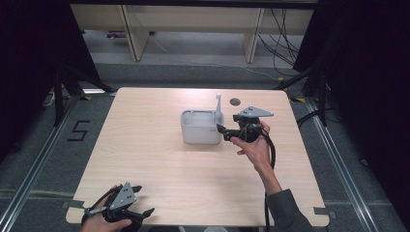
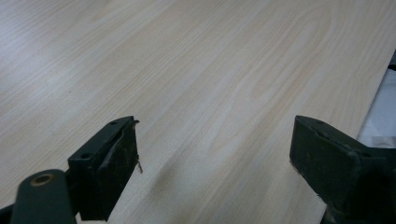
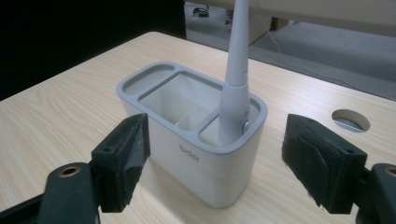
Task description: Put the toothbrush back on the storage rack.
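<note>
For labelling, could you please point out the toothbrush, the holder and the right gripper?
toothbrush (image 3: 235,93), right gripper view, on its handle.
holder (image 3: 187,154), right gripper view, on its front wall.
right gripper (image 1: 221,129), high view, between its fingertips.

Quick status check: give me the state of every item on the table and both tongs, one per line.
Holder: upright on the table, compartments open at the top.
Toothbrush: standing upright in the holder's end compartment, not gripped.
Right tongs: open, jaws either side of the holder's end, not touching it.
Left tongs: open, nothing between the jaws, low over bare wood at the near table edge.
Table: cable hole uncovered.
</note>
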A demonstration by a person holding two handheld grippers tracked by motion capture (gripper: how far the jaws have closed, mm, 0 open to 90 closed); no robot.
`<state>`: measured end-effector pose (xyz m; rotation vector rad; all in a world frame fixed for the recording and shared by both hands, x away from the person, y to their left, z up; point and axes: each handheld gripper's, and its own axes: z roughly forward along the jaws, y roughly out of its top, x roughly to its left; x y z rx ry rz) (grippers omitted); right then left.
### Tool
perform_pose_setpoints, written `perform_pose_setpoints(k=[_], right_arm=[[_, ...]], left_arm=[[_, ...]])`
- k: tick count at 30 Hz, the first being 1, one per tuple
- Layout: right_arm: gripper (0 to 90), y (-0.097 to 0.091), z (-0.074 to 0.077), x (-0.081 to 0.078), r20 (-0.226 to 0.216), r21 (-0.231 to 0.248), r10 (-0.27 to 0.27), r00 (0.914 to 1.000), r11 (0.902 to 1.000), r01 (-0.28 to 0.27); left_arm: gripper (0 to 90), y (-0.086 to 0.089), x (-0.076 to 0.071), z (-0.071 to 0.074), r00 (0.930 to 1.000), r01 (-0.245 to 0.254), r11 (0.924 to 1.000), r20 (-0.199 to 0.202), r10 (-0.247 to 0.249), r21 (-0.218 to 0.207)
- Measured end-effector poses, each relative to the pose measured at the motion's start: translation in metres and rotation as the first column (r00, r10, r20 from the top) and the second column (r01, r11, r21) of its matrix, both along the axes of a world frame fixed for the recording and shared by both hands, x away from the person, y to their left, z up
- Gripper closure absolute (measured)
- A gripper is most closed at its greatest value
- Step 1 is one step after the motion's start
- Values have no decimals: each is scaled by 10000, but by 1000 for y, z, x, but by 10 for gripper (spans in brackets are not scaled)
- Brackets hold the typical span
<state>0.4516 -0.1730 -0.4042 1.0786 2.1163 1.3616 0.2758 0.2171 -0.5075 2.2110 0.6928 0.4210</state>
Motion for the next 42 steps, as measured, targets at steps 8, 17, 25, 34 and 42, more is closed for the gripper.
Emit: perform_pose_setpoints(k=[8,17,25,34,42], right_arm=[[236,3,-2,-6,148,-84,290,9995,9995,-289],[225,8,-4,-13,-57,-368,448,9990,9983,-450],[220,8,-10,-18,-452,-419,408,9981,9982,-427],[218,7,-17,-24,-476,-667,661,9967,9954,-692],[219,9,-22,-32,-606,-815,751,9953,9935,-799]], left_arm=[[147,0,0,0,10000,27,10000,-3,-27,1],[147,1,0,1,10000,43,9999,36,-43,116],[147,0,0,0,10000,45,9999,5,-45,108],[147,0,0,0,10000,4,10000,-33,-4,42],[147,0,0,0,10000,13,10000,-17,-13,20]])
